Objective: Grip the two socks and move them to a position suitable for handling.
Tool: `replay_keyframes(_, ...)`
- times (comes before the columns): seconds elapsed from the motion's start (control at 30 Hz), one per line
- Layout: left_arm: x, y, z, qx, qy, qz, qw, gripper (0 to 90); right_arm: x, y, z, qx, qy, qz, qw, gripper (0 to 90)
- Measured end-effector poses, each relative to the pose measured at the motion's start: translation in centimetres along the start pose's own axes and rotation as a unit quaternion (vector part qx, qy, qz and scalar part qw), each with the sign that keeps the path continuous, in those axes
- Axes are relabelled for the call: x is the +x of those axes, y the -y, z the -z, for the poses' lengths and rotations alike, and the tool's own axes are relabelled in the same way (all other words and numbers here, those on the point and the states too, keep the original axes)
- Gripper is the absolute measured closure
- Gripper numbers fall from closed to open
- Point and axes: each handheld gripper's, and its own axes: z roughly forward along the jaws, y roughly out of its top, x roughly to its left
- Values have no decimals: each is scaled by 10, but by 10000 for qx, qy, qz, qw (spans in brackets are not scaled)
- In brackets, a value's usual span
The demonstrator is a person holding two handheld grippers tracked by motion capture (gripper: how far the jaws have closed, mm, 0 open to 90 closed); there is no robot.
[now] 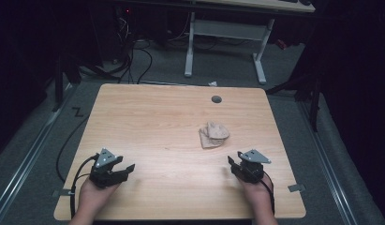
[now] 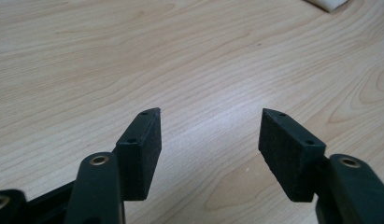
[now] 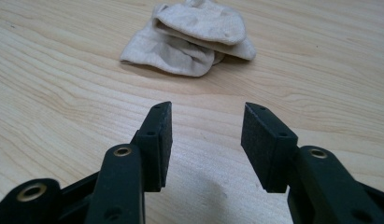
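Pale woodgrain table (image 1: pixel 148 122) bears soft, crumpled beige cloth (image 1: pixel 213 134).

Dim lab or test room, wooden table (image 1: pixel 148 117) on grey carpet (image 1: pixel 218 70), black curtains (image 1: pixel 354 93) at sides, white desk frame (image 1: pixel 227 33), loose cables (image 1: pixel 138 56) behind

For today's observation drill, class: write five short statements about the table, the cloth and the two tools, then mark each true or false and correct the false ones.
1. Both tools are open. True: the left tool and the right tool each show a clear gap.
2. The right tool grips the cloth. False: the cloth lies apart, ahead of it.
3. The cloth is nearer the right tool. True.
4. The cloth is spread flat. False: it is bunched in folds.
5. The table is wooden-looking. True.
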Motion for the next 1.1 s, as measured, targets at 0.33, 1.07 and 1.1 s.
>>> replay_keyframes(0.33,-2,-5,-5,-30,-115,-181,9998,386,-7,7,7,-33,-2,-21,10000,545)
replay_keyframes(1.07,-4,-1,-8,78,235,-259,9994,399,0,3,4,140,-239,-62,9996,534)
replay_keyframes(1.1,-4,-1,-8,61,231,-256,9994,399,1,3,4,163,-248,-57,9995,537)
